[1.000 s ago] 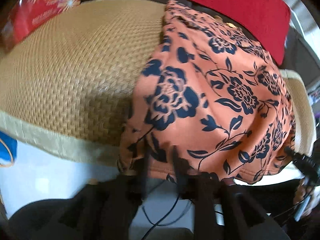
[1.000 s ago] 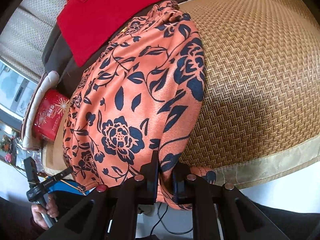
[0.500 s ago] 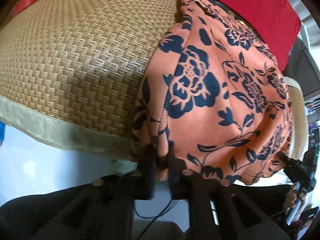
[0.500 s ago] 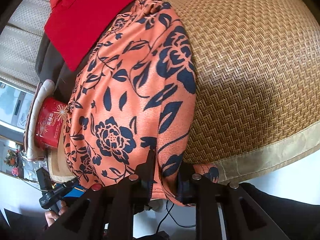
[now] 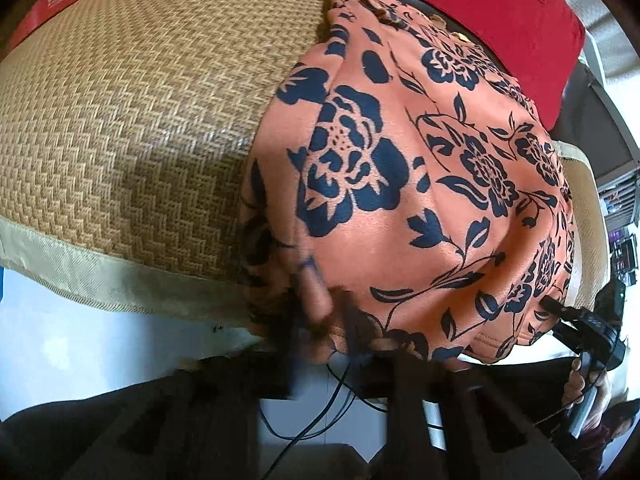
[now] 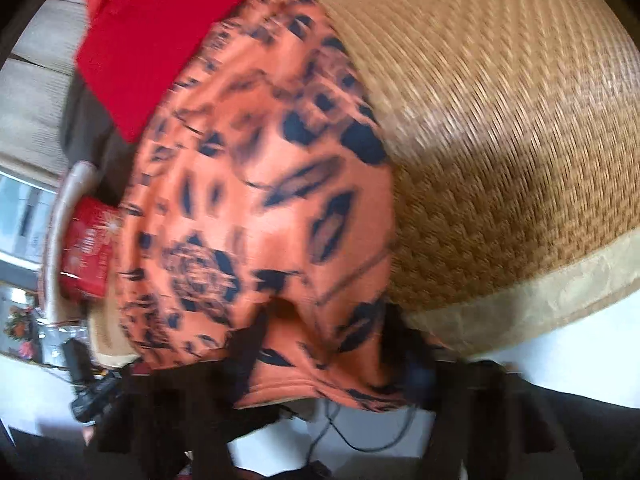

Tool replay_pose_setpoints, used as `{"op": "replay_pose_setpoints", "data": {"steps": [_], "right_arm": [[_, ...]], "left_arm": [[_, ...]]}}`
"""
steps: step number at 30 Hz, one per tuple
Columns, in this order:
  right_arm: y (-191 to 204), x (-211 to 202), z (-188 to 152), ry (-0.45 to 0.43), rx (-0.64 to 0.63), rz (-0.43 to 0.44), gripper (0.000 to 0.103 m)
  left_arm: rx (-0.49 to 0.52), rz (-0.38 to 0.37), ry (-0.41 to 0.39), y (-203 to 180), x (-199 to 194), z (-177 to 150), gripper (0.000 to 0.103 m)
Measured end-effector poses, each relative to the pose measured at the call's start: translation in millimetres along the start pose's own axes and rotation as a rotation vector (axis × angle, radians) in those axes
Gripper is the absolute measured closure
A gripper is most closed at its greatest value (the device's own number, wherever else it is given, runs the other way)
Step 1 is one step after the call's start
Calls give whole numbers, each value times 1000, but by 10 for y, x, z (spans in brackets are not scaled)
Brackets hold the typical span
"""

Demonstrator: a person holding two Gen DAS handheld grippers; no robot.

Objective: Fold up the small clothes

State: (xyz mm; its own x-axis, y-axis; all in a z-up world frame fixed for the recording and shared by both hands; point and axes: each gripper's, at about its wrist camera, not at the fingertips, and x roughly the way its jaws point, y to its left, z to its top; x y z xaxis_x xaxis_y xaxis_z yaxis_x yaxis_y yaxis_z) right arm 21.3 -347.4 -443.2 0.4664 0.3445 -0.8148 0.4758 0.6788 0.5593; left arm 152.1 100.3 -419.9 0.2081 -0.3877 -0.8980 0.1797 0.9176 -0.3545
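Note:
An orange garment with dark blue flowers (image 5: 420,200) lies on a woven straw mat (image 5: 140,120), its hem hanging over the near edge. My left gripper (image 5: 322,320) is shut on a bunched fold of that hem at its left corner. In the right wrist view, which is blurred, the same garment (image 6: 260,200) hangs between the fingers of my right gripper (image 6: 328,348). Its jaws are opening and stand wide apart, with the hem loose between them. From the left wrist view, the right gripper (image 5: 588,332) shows at the hem's far right end, in a hand.
A red cloth (image 5: 500,12) lies behind the garment, over a dark cushion. A red box (image 6: 86,256) sits at the mat's far left end. The mat (image 6: 500,140) has a pale cloth border along its near edge. Thin black cables (image 5: 320,408) hang below over a white floor.
The left gripper moved in onto the hem and shut on a fold. The right gripper, shut on the hem before, has spread its fingers apart. Both views dropped slightly.

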Motion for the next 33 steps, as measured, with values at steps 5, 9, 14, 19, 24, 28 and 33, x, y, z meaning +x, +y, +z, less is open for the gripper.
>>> {"op": "replay_pose_setpoints", "data": {"steps": [5, 9, 14, 19, 24, 28, 33], "right_arm": [[54, -93, -46, -17, -74, 30, 93], [194, -340, -71, -73, -126, 149, 93], [321, -616, 15, -134, -146, 270, 93], [364, -459, 12, -107, -142, 241, 93], [204, -198, -50, -8, -79, 170, 89], [66, -192, -42, 10, -23, 162, 82], [19, -129, -93, 6, -11, 122, 38]], "left_arm": [[28, -23, -31, -217, 34, 67, 97], [56, -88, -74, -393, -127, 176, 97], [44, -168, -148, -469, -443, 383, 97], [61, -147, -165, -427, -561, 381, 97], [42, -92, -56, -294, -254, 305, 96], [17, -94, -11, -242, -126, 292, 76], [82, -88, -11, -347, -57, 274, 72]]}}
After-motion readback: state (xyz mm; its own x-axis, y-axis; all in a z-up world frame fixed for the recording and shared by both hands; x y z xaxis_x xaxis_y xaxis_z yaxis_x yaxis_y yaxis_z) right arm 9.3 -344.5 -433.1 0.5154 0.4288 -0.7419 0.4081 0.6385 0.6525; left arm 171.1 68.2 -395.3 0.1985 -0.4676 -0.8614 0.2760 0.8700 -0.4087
